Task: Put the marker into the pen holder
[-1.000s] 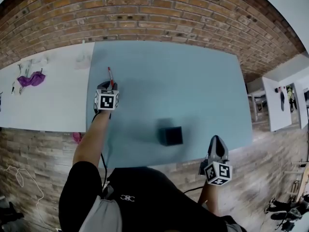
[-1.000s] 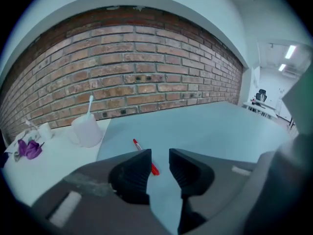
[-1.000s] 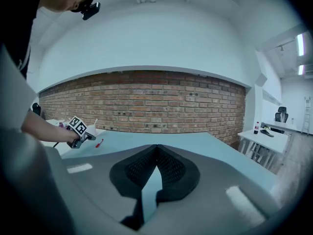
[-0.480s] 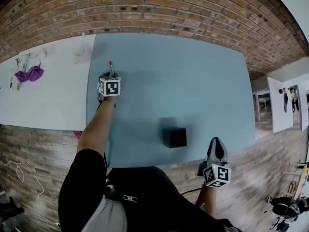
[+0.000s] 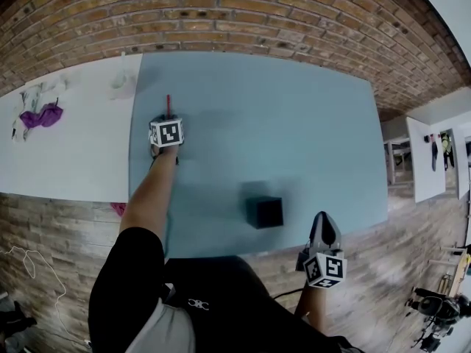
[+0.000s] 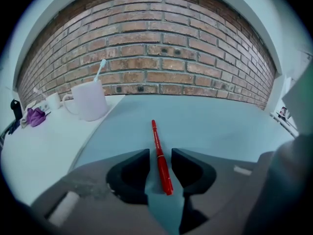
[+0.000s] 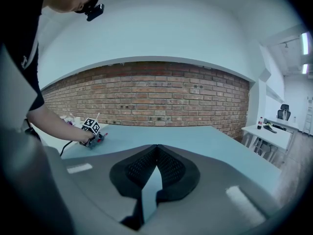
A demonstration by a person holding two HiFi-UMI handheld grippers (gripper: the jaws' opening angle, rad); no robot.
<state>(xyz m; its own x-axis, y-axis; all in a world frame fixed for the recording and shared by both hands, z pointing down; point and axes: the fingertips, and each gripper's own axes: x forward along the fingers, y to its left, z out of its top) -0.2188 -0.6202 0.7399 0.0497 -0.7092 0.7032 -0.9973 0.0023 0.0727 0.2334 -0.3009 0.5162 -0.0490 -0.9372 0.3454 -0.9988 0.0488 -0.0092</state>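
A red marker (image 6: 157, 146) lies flat on the blue table (image 5: 294, 123), pointing toward the brick wall. My left gripper (image 6: 160, 153) straddles its near end. Its jaws are opening, with a gap on each side of the marker, so the pads do not press it. In the head view the marker (image 5: 168, 104) sticks out beyond the left gripper (image 5: 166, 120) at the table's left part. The pen holder (image 5: 263, 212), a black cube-shaped box, stands near the table's front edge. My right gripper (image 5: 324, 225) hovers off that front edge, right of the holder, its jaws (image 7: 156, 150) shut and empty.
A white table (image 5: 66, 145) adjoins the blue one on the left, carrying a purple item (image 5: 40, 116) and a white mug with a toothbrush (image 6: 89, 100). The brick wall (image 6: 161, 48) runs behind both tables. More white tables (image 5: 427, 153) stand at the right.
The left gripper has edged a little forward toward the wall, with the marker still at its tip. The right gripper has hardly moved.
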